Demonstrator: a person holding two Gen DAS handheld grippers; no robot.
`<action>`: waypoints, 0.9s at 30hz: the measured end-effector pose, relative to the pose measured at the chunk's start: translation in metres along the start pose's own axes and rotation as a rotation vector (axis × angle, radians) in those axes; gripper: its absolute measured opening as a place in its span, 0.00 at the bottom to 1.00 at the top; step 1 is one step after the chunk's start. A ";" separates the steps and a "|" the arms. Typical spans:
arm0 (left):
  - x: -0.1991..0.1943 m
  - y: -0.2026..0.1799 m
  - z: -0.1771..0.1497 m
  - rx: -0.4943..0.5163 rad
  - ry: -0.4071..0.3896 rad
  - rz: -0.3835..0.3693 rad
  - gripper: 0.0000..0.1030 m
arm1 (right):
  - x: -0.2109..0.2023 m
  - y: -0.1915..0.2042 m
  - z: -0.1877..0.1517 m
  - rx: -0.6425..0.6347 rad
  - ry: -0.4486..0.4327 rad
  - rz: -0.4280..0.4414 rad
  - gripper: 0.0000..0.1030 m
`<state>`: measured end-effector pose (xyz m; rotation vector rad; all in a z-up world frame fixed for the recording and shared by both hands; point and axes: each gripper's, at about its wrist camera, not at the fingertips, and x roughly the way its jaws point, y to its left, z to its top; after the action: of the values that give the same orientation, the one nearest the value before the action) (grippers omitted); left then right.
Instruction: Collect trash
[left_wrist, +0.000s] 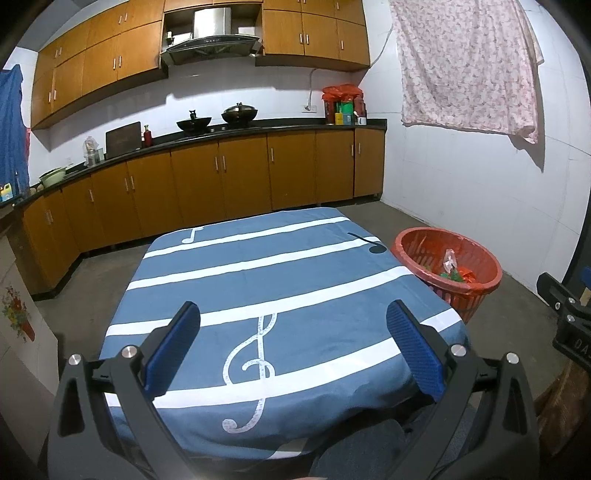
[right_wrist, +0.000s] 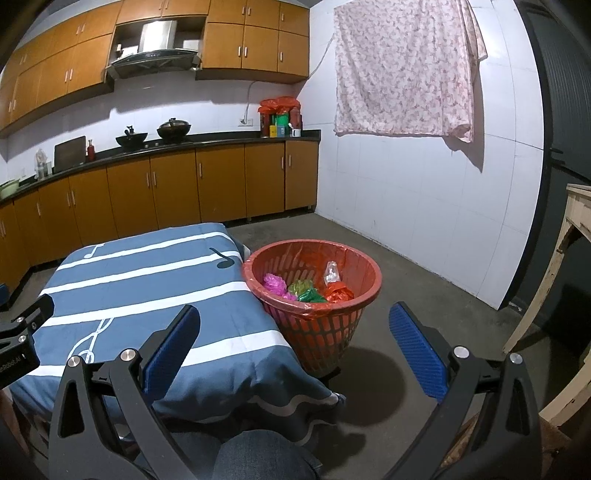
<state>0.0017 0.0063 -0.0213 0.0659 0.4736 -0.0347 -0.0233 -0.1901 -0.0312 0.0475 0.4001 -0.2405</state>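
Note:
A red plastic basket (right_wrist: 314, 332) with a red liner stands on the floor at the table's right side; it also shows in the left wrist view (left_wrist: 413, 254). It holds crumpled wrappers (right_wrist: 306, 288): pink, green, red and a clear one (right_wrist: 331, 273). My left gripper (left_wrist: 293, 325) is open and empty above the near part of the table (left_wrist: 258, 269), which wears a blue cloth with white stripes and music notes. My right gripper (right_wrist: 293, 326) is open and empty, near the table's right corner and in front of the basket.
Wooden kitchen cabinets (left_wrist: 221, 173) and a counter with woks (left_wrist: 238, 112) line the far wall. A floral cloth (right_wrist: 402, 70) hangs on the white tiled wall. A worn wooden frame (right_wrist: 569, 288) stands at the right. Concrete floor (right_wrist: 406, 266) surrounds the basket.

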 end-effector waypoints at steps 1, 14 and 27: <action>0.000 0.000 0.000 -0.001 -0.001 0.006 0.96 | 0.000 0.000 0.000 0.000 0.000 0.001 0.98; 0.001 0.002 -0.001 -0.011 0.004 0.017 0.96 | 0.000 -0.001 0.000 0.001 0.000 0.002 0.98; 0.001 -0.002 -0.002 -0.015 -0.002 0.018 0.96 | 0.000 -0.001 0.000 0.001 0.001 0.002 0.98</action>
<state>0.0017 0.0042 -0.0235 0.0556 0.4715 -0.0136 -0.0236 -0.1912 -0.0314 0.0490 0.4013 -0.2388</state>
